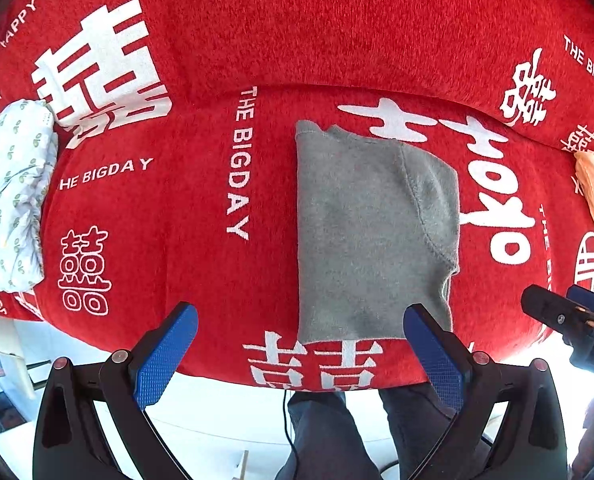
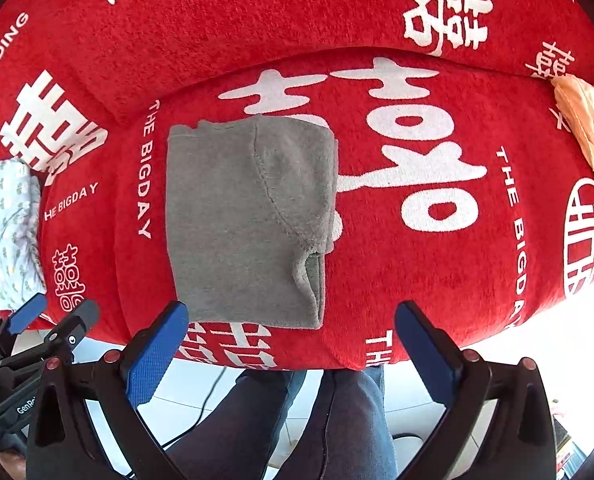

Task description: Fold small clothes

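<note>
A folded grey fleece garment (image 1: 369, 232) is seen lying flat on a red cover (image 1: 201, 208) printed with white double-happiness characters and the words "THE BIGDAY". In the left wrist view the garment sits right of centre, its lower edge near the front edge of the cover; in the right wrist view it lies left of centre. A curved stitched seam runs down its right half, and a small fold is turned up at its lower right corner.

The left gripper (image 1: 301, 356) is held above the cover's front edge with its jaws spread wide; nothing is between the blue pads (image 1: 165, 356), and the garment is not touched. The right gripper (image 2: 291, 354) is likewise held with its jaws wide apart and empty, clear of the garment. Each gripper is also caught at the edge of the other's view.

A white cloth with a small green print (image 1: 11, 196) is bunched at the left edge of the frame, well apart from the garment. A pale peach cloth (image 2: 585, 120) lies at the right edge. Below the cover's front edge, a person's legs in dark trousers (image 2: 337, 428) and a light tiled floor (image 2: 545, 344) are visible.
</note>
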Action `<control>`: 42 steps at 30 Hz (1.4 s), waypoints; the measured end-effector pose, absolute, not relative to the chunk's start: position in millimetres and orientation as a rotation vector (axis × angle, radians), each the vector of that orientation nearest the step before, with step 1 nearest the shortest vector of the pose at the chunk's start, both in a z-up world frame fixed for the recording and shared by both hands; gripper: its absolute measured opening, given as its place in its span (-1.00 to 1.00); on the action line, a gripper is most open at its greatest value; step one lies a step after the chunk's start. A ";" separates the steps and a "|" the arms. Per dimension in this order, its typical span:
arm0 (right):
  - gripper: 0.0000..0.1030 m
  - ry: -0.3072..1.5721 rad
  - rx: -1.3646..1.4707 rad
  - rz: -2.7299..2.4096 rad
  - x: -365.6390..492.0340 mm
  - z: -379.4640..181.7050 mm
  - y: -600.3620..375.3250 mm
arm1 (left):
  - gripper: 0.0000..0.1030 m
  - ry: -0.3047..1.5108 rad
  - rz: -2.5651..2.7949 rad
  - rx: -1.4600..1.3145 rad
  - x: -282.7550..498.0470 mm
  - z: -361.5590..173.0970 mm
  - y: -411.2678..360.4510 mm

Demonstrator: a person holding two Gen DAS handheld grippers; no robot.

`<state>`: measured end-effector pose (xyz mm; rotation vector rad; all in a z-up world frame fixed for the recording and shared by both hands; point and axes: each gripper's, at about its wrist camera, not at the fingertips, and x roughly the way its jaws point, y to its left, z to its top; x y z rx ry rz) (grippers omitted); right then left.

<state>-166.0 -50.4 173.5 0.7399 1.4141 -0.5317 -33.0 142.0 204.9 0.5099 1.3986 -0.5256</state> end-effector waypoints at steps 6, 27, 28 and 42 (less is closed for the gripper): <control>0.99 1.416 0.708 -0.538 -163.7 177.3 -48.0 | 1.00 1.394 -0.526 0.506 -32.9 207.6 142.8; 0.99 1.410 0.706 -0.548 -167.3 180.9 -49.0 | 1.00 1.391 -0.524 0.522 -35.0 209.8 144.6; 0.99 1.409 0.707 -0.549 -167.5 180.5 -48.6 | 1.00 1.392 -0.524 0.523 -34.7 209.7 144.7; 0.99 1.415 0.687 -0.545 -163.8 180.9 -46.4 | 1.00 1.393 -0.524 0.531 -33.1 209.0 145.6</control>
